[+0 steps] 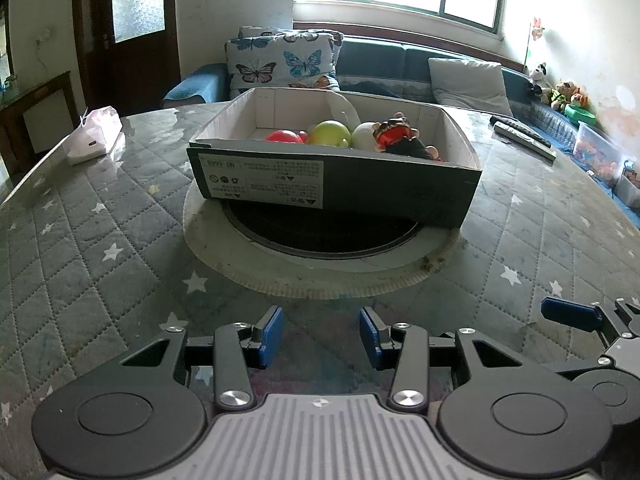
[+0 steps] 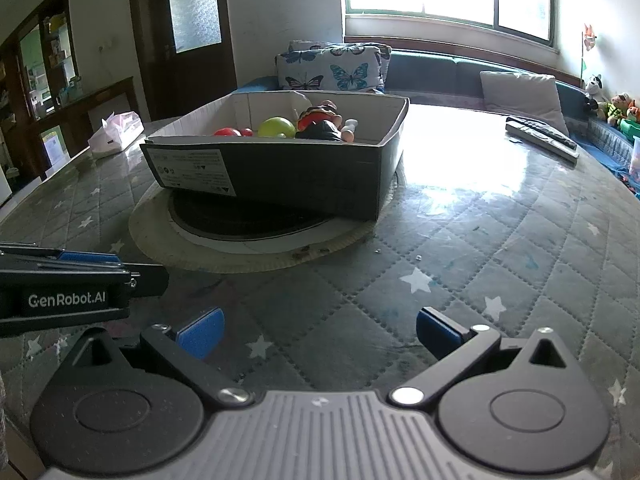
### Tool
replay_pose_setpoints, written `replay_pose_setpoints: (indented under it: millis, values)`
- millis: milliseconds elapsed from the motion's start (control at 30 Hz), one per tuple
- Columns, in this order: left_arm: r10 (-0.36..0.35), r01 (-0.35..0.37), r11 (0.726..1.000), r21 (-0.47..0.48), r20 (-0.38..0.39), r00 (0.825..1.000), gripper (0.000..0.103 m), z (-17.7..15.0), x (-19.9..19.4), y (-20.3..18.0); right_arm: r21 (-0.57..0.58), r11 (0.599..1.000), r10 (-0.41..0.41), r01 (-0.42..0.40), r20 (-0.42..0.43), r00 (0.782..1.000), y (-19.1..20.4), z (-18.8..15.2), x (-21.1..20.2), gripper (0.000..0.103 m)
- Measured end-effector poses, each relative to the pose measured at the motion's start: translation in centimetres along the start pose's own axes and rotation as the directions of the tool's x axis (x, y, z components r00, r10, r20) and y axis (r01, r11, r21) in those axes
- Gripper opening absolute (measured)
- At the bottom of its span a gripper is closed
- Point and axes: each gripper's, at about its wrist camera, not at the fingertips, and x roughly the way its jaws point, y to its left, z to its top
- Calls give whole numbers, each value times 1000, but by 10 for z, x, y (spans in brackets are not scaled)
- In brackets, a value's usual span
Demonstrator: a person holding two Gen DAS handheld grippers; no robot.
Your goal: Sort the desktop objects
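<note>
Both your grippers are spread and empty — left gripper (image 1: pixel 321 334), right gripper (image 2: pixel 320 334). Straight ahead of the left fingers, slightly left of the right ones, sits the box (image 1: pixel 340 184), long side facing you, holding the toys (image 1: pixel 396 134) — its near wall hides their lower parts.

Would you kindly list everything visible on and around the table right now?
box: 1, dark outside and white inside, table centre on the round mat
red ball: 1, red, in box
green ball: 1, yellow-green, in box
white ball: 1, white, in box
figurine: 1, red and black, in box
round mat: 1, pale, under box
bag: 1, pink-white, table's far left
remotes: 2, dark and grey, table's far right
sofa: 1, teal, behind table
left gripper: 1, black with blue pads, open
right gripper: 1, black with blue pads, open
</note>
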Motion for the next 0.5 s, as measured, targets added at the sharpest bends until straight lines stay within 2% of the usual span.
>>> replay_pose_setpoints:
  millis: [500]
  values:
    - [-7,7,1000,4,4,1000,45,8,6,0,-10,1000,6,-6,-7,1000,3,6,7,103]
